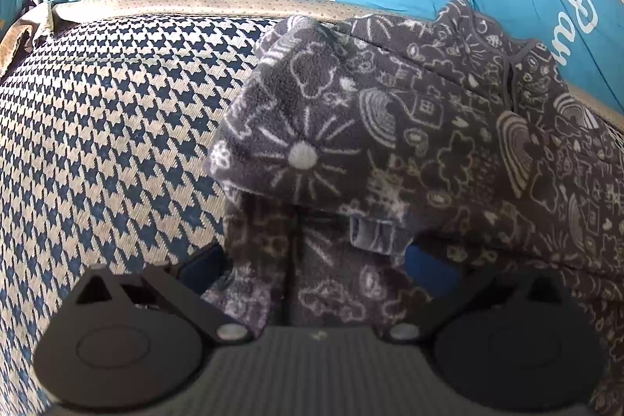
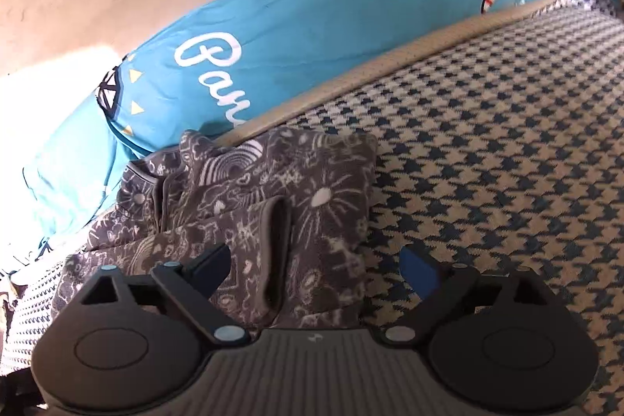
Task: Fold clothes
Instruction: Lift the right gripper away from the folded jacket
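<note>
Grey fleece garment (image 1: 390, 143) fills the left jaws, right jaws wide, empty; bedding (image 2: 273, 45) reads "Par".

Surface: houndstooth cover (image 1: 117, 127), navy/tan, w/ plain tan border strip (image 1: 175, 4) along far edge. Grey doodle-print fleece garment (image 1: 390, 127) lies on it, bunched, reaching far edge and lapping over border. Beyond border: blue printed sheet (image 2: 312, 38), white script lettering; touches border strip.
</note>
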`<state>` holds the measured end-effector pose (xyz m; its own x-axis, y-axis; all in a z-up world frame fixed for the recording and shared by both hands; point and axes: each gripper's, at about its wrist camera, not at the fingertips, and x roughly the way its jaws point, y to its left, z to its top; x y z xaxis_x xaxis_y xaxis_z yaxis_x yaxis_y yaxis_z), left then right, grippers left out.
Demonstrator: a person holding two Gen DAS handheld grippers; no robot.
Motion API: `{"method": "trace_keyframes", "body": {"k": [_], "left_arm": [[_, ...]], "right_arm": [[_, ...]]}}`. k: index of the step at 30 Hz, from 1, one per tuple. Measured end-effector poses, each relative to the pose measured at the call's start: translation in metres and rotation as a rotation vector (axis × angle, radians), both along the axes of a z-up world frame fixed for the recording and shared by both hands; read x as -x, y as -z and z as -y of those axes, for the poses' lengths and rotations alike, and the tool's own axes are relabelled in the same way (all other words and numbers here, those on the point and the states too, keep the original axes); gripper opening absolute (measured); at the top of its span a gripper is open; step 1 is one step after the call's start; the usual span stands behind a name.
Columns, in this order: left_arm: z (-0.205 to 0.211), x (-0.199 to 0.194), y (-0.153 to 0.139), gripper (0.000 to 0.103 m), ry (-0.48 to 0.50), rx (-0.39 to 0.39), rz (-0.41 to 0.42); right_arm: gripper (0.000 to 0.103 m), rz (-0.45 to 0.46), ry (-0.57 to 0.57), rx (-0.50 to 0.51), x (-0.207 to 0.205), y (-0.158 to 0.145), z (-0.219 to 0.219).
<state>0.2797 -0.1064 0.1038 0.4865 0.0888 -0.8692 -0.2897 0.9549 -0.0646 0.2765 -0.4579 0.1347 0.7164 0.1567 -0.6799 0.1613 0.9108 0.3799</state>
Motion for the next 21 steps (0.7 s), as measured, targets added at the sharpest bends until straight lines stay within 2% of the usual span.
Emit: {"method": "trace_keyframes", "body": {"k": [8, 13, 16, 18, 21], "left_arm": [[0.001, -0.001, 0.001, 0.103, 0.005, -0.006, -0.004], [-0.001, -0.001, 0.001, 0.103, 0.005, 0.001, -0.004], [-0.001, -0.002, 0.0, 0.103, 0.003, 0.003, -0.003], [-0.001, -0.003, 0.0, 0.103, 0.0, 0.003, -0.003], [-0.001, -0.002, 0.0, 0.103, 0.002, 0.002, -0.003]], "right_arm": [[0.094, -0.041, -0.003, 0.003, -0.019, 0.025, -0.005], [0.094, -0.006, -0.013, 0.04, -0.025, 0.031, -0.01], [0.083, 0.014, -0.028, 0.084, -0.027, 0.032, -0.017], [0.058, 0.028, -0.054, 0.103, -0.028, 0.031, -0.021], [0.044, 0.036, -0.072, 0.072, -0.028, 0.031, -0.022]]}}
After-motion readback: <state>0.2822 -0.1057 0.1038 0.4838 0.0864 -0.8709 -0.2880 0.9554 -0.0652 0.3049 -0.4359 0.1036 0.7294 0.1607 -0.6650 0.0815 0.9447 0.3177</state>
